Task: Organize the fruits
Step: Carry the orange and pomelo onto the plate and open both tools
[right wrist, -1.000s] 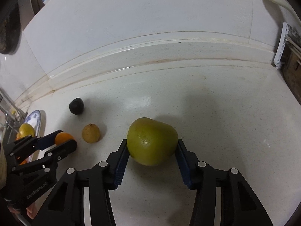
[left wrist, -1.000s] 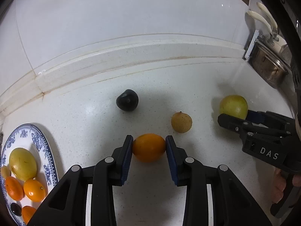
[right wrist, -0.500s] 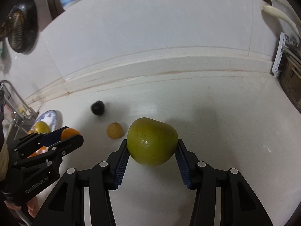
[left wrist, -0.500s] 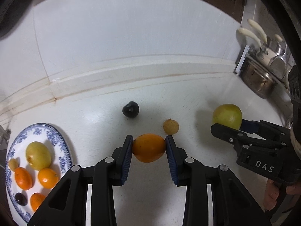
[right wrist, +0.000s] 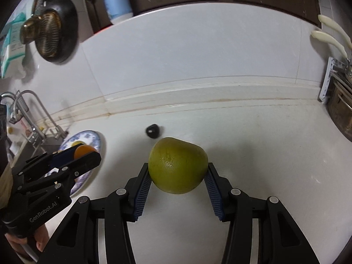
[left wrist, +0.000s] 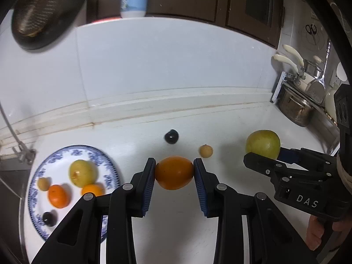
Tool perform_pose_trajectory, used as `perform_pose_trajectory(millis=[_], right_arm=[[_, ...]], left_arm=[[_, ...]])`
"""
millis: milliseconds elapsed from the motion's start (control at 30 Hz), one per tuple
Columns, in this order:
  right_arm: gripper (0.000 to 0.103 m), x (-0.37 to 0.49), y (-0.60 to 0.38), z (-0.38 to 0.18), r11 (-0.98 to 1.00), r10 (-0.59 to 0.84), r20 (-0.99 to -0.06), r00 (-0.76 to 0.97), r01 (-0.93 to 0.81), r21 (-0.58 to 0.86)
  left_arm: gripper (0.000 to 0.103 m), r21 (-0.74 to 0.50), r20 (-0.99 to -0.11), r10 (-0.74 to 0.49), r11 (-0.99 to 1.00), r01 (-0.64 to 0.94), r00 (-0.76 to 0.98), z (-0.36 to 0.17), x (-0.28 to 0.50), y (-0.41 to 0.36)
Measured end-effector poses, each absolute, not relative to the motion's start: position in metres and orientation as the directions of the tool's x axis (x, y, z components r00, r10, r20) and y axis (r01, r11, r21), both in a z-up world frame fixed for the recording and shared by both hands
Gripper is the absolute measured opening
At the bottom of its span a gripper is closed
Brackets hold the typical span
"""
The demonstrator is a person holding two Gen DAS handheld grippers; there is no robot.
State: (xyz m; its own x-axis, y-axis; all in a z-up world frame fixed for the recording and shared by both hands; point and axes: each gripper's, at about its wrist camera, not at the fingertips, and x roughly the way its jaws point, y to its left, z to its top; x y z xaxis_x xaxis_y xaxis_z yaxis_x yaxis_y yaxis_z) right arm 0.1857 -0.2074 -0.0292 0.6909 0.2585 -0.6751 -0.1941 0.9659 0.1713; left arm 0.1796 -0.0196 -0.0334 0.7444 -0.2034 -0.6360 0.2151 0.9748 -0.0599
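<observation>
My left gripper is shut on an orange fruit and holds it above the white counter, right of the blue-patterned plate. The plate holds several fruits, among them a yellow-green one. My right gripper is shut on a large green fruit, also held above the counter; it shows in the left wrist view. A dark plum and a small tan fruit lie on the counter beyond the grippers. The tan fruit is hidden in the right wrist view.
A tap and sink stand at the left, past the plate. A metal pot and utensil rack stand at the right. The tiled wall backs the counter. A dark pan and a blue bottle hang or stand above.
Both grippers have risen and drawn back from the counter with their fruits. The plate, the plum and the tan fruit now look smaller and farther off.
</observation>
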Motion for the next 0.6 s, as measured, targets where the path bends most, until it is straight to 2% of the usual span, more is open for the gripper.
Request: perform_pose_trajectory(millis=[600], right_arm=[[0.050,0.148,-0.138,-0.006,0.945,0.322,-0.636,0.701,-0.279,0.171]], left_arm=[[0.034,-0.082,-0.578,-0.173,0.985,0.154,0.797,-0.006,0.129,0.056]])
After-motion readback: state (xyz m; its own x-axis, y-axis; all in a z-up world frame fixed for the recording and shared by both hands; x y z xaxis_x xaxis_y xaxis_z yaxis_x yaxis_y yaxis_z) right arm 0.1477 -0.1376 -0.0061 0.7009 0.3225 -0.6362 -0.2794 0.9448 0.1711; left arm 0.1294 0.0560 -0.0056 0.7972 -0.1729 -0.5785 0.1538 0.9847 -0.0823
